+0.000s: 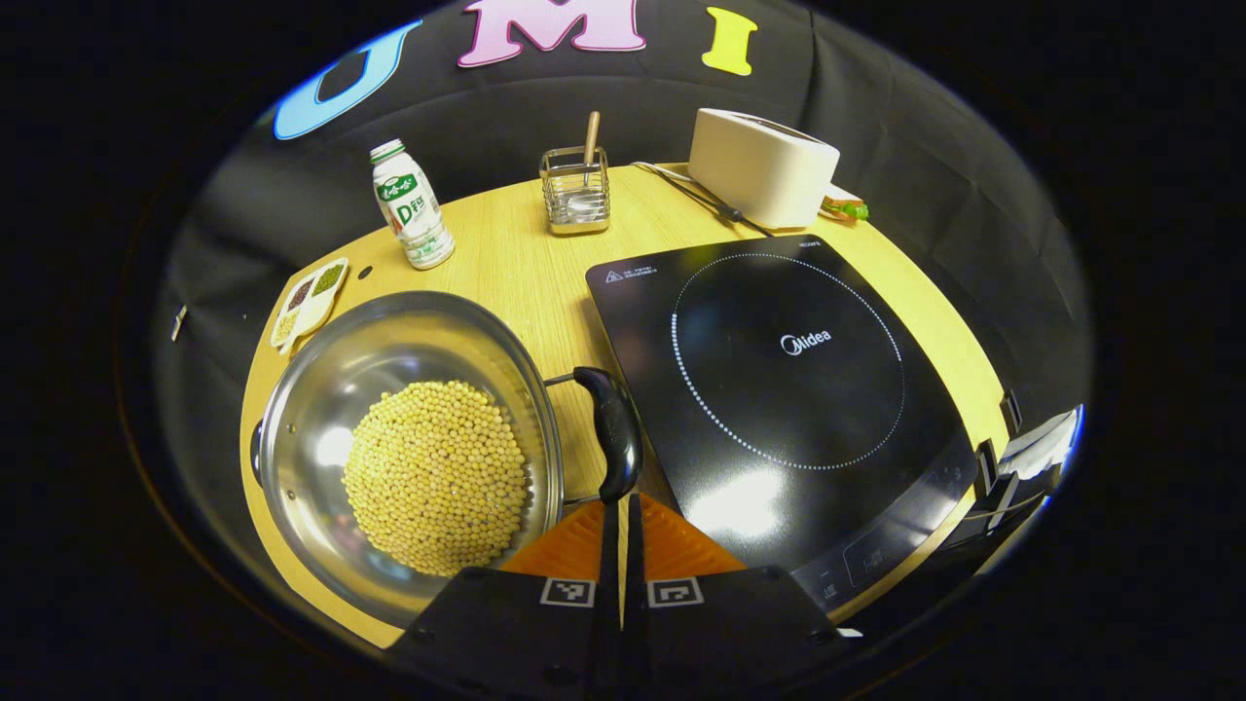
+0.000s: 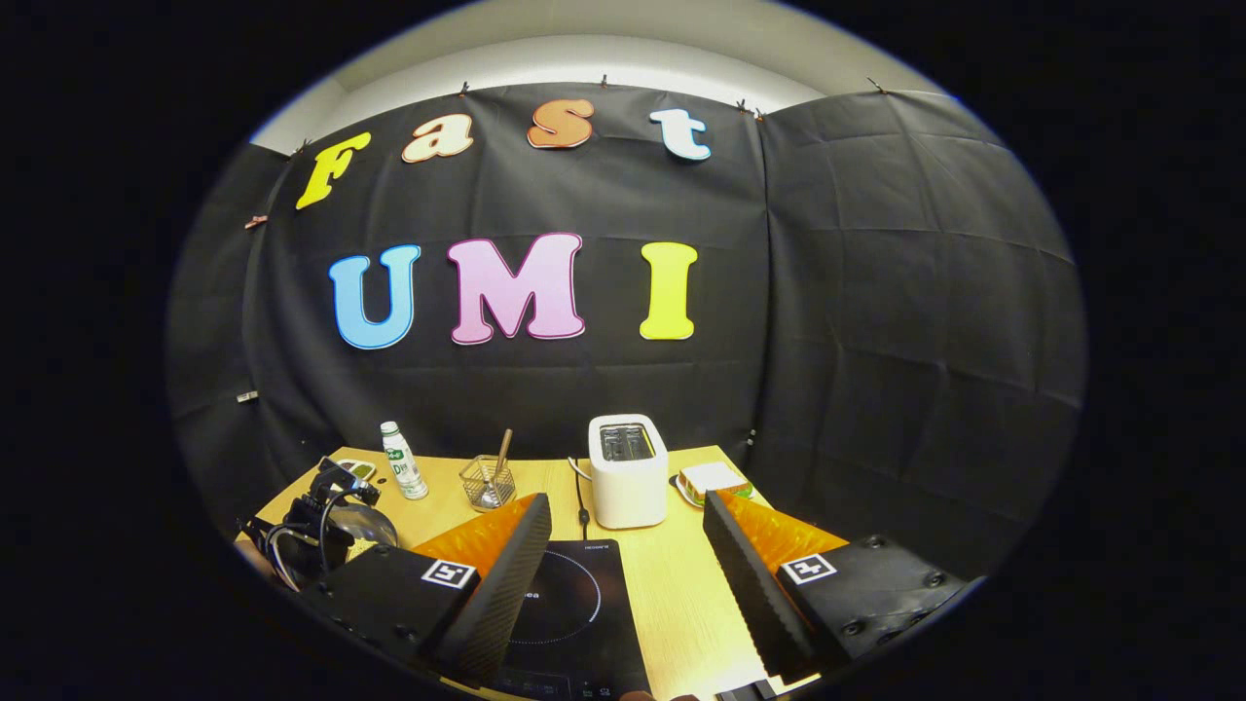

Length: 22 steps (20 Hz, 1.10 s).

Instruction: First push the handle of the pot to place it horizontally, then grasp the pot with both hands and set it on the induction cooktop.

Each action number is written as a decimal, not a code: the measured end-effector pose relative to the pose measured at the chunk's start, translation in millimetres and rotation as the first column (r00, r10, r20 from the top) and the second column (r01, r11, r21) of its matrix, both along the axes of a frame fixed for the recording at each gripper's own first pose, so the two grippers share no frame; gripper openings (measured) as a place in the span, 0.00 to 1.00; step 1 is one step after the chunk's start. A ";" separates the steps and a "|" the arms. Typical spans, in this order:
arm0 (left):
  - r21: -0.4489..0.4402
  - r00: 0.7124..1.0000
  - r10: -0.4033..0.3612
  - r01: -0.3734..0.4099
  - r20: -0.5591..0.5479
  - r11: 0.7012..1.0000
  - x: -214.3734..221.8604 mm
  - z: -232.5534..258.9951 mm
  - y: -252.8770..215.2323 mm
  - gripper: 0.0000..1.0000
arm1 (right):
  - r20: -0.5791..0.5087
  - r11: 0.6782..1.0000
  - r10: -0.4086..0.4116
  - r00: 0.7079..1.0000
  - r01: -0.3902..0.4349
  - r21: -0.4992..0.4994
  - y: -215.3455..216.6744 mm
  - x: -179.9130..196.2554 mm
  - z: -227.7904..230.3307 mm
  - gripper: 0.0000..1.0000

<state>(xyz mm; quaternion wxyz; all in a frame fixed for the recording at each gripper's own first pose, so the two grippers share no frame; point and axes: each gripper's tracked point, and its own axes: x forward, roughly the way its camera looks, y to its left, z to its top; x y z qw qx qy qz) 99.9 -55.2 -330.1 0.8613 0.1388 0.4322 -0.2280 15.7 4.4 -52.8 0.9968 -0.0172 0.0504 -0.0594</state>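
Your left gripper (image 1: 621, 506), fingers pressed together and empty, sits at the near end of the pot's (image 1: 409, 438) handle (image 1: 615, 433), beside the cooktop (image 1: 779, 389), likely to push it; your right gripper (image 2: 623, 574) hangs wide open above the cooktop.

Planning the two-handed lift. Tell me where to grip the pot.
Grip the pot by its two side handles. The black handle juts toward the cooktop; take it from that side. Its opposite handle barely peeks past the rim; approach from the pot's far side.

Left gripper view looks down close; both share the cooktop (image 1: 788, 380).
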 end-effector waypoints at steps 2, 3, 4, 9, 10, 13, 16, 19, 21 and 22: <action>0.003 1.000 -0.011 0.011 0.005 1.000 4.6 -0.1 -1.6 0.05 | 0.000 1.000 -0.008 1.000 0.008 -0.004 -1.6 -2.8 0.1 0.98; 0.003 1.000 -0.017 0.017 0.007 1.000 6.3 0.4 -2.2 0.05 | 0.001 1.000 -0.012 1.000 0.012 -0.005 -2.5 -4.3 0.1 0.98; 0.004 1.000 -0.021 0.021 0.010 1.000 9.0 1.4 -3.2 0.05 | 0.002 1.000 -0.017 1.000 0.017 -0.006 -2.9 -5.9 0.5 0.98; 0.007 0.999 -0.043 0.043 0.025 0.999 19.8 3.0 -8.4 0.05 | 0.002 0.999 -0.044 0.999 0.044 -0.016 -7.9 -15.4 0.8 0.98; 0.006 0.999 -0.047 0.047 0.028 0.999 22.2 3.0 -9.7 0.05 | 0.002 0.999 -0.049 0.999 0.049 -0.019 -8.6 -17.5 1.0 0.98; 0.001 0.998 -0.057 0.057 0.038 0.998 27.3 3.4 -11.9 0.05 | 0.002 0.998 -0.061 0.998 0.061 -0.029 -10.1 -21.3 1.6 0.98; -0.010 0.997 -0.064 0.065 0.052 0.998 30.0 5.4 -13.2 0.05 | -0.020 0.997 -0.066 0.998 0.065 -0.031 -9.3 -27.4 -4.6 0.98; -0.049 0.995 -0.058 0.062 0.080 0.997 23.6 15.0 -14.6 0.07 | -0.021 0.998 -0.062 0.998 0.061 -0.034 -5.1 -29.8 -3.7 0.98; -0.083 0.994 -0.055 0.063 0.097 0.995 12.0 23.8 -14.8 0.04 | -0.026 0.998 -0.057 0.998 0.056 -0.031 -1.0 -31.2 -5.6 0.98; -0.107 0.993 -0.048 0.059 0.107 0.993 4.7 29.2 -14.8 0.05 | -0.031 0.998 -0.054 0.998 0.053 -0.029 1.2 -31.2 -7.9 0.98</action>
